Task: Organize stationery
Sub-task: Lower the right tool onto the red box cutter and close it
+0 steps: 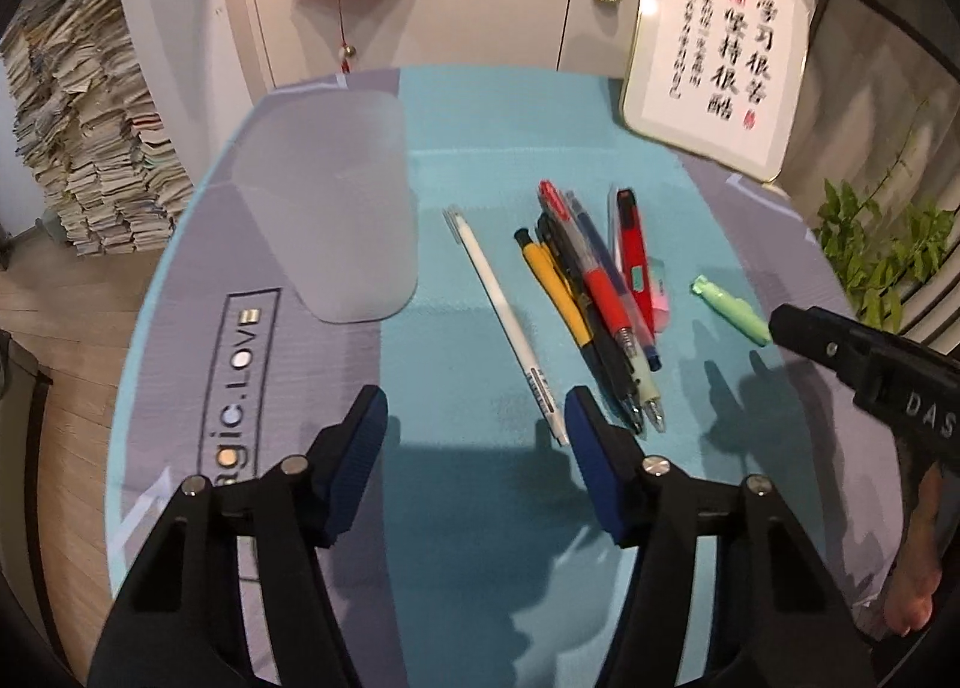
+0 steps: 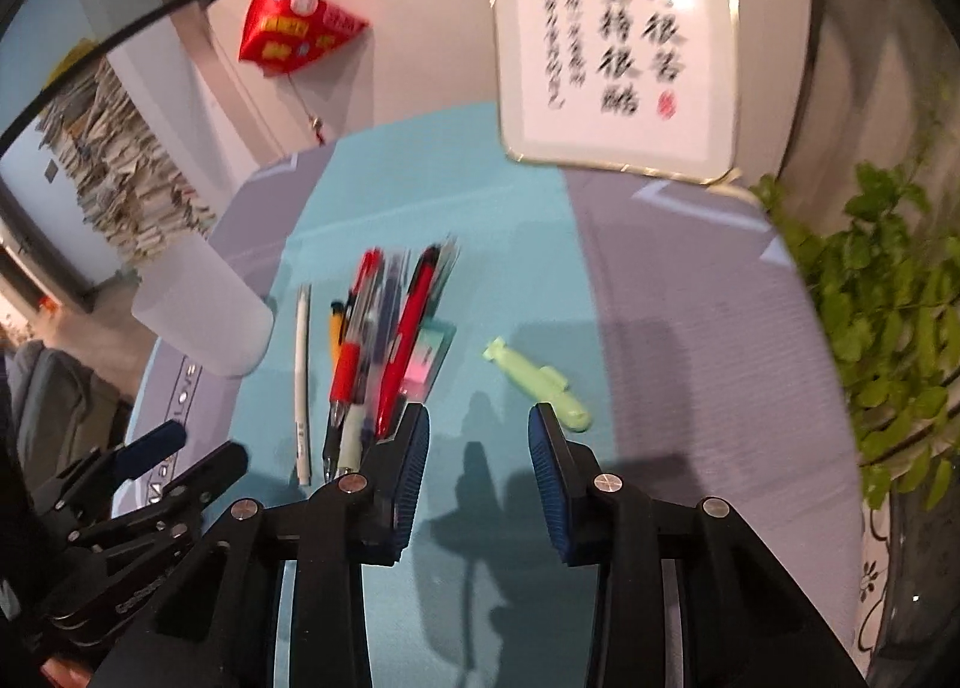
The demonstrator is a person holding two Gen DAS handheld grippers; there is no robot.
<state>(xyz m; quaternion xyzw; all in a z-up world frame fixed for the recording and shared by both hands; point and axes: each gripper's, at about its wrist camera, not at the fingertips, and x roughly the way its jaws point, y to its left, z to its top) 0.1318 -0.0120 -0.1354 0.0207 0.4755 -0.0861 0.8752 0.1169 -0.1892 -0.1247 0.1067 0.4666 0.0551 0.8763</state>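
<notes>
The left gripper (image 1: 477, 412) is partly open over the teal mat (image 1: 468, 160), holding nothing; the white pen (image 1: 510, 328) lies just beside its right finger. The right gripper (image 2: 479, 424) is partly open and empty, between the pile of pens (image 2: 384, 352) and the green cap (image 2: 540, 382); the frosted cup (image 1: 336, 208) lies on its side at the left

Lighting: we find both views bright and evenly lit from above. Shadows: we see soft, doubled gripper shadows on the teal desk mat (image 1: 468, 160), and short ones beside the pens (image 1: 591, 292). Glare: a white flare washes the top of the framed calligraphy (image 2: 612, 46) in the right wrist view. Blur: we note motion smear on the pens and calligraphy there; the left wrist view is sharper. Distortion: we see fisheye bending, dark corners, and a curved paper stack (image 1: 84, 136).
</notes>
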